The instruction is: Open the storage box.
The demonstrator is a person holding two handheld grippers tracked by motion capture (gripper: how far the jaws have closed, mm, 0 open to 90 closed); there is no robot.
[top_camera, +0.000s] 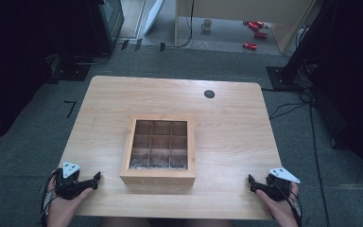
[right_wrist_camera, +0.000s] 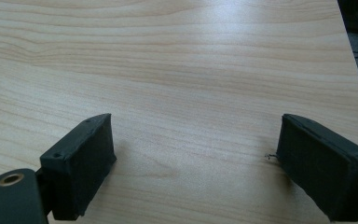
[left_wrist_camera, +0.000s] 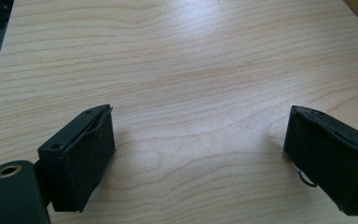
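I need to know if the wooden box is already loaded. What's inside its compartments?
The wooden box has a three-by-three grid of compartments. From the high view the back and middle rows look empty. The front row shows a pale glare, so what lies there cannot be told.

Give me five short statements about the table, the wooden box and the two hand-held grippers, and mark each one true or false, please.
1. The wooden box has nine compartments in a three by three grid. True.
2. The left hand-held gripper is closed on a small block. False: its jaws stand wide apart with only bare table between them.
3. The right hand-held gripper is open. True.
4. The box sits at the far edge of the table, beside the round black spot. False: it sits near the middle, toward the person's side, well apart from the spot.
5. Both grippers touch the box. False: each is near a front corner of the table, apart from the box.
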